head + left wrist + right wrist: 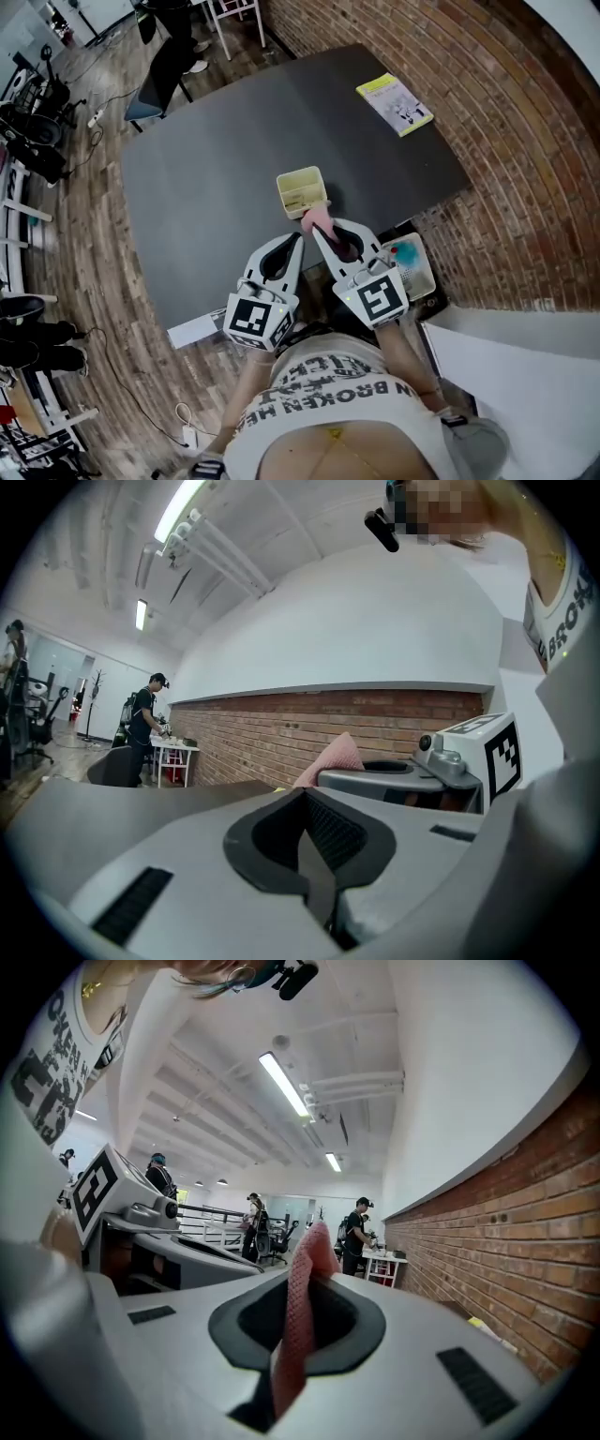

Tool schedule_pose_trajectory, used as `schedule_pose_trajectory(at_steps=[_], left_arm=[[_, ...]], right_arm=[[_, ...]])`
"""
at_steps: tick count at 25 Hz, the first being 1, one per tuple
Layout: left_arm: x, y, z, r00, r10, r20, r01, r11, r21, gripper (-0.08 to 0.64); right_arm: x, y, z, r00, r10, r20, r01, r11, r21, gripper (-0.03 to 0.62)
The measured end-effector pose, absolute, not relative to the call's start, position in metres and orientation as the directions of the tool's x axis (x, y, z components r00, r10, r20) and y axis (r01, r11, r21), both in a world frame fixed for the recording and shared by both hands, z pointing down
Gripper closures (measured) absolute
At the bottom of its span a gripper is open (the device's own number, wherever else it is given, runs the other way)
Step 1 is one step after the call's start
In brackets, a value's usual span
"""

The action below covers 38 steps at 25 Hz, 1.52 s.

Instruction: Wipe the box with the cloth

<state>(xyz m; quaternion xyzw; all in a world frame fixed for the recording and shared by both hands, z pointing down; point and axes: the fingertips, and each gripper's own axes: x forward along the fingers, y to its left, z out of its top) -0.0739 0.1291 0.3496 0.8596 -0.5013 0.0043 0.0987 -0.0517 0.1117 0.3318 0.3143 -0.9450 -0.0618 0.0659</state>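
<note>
Grey-bodied, with a marker cube at its rear, the left gripper (299, 237) has its jaws pressed together on nothing, as the left gripper view (305, 799) confirms. It is held roughly level and angled inward, its tip just beside its partner's. Ahead of both tips, near the middle of the dark grey surface (216, 178), stands the small pale-yellow open-topped box (300, 190). It looks light and thin-walled, so it would probably slide or tip under a firm stroke; bracing a side wall with the empty gripper seems sensible. The pink waffle-textured cloth (320, 217) lies at the box's near right corner; contact cannot be judged. It is soft, limp and light, and its free end, which stands past the jaw tips, will likely fold rather than press flat. The right gripper (317, 229) pinches this cloth (298, 1316) along a fold between its pads, pointing level and converging on the box. A yellow-covered book (395, 103) lies well apart at the far right.
</note>
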Motion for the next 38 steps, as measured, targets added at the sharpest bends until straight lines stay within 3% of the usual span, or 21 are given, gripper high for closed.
schedule_pose_trajectory(at_steps=[12, 19, 32, 38], left_arm=[[-0.033, 0.04, 0.352, 0.355, -0.926, 0.125, -0.929, -0.335, 0.16, 0.554], [-0.046, 0.019, 0.359, 0.32, -0.932, 0.168, -0.944, -0.297, 0.145, 0.554], [-0.081, -0.029, 0.391, 0.424, -0.883, 0.202, -0.904, -0.399, 0.151, 0.554], [-0.086, -0.037, 0.423, 0.477, -0.831, 0.285, -0.879, -0.458, 0.133, 0.552]], right_arm=[[-0.01, 0.023, 0.334, -0.877, -0.467, 0.107, -0.447, 0.878, 0.17, 0.575], [-0.004, 0.0, 0.345, -0.877, -0.46, 0.139, -0.441, 0.885, 0.149, 0.575], [-0.02, -0.045, 0.377, -0.818, -0.537, 0.209, -0.507, 0.843, 0.179, 0.575], [-0.019, -0.063, 0.407, -0.772, -0.564, 0.295, -0.532, 0.826, 0.187, 0.575]])
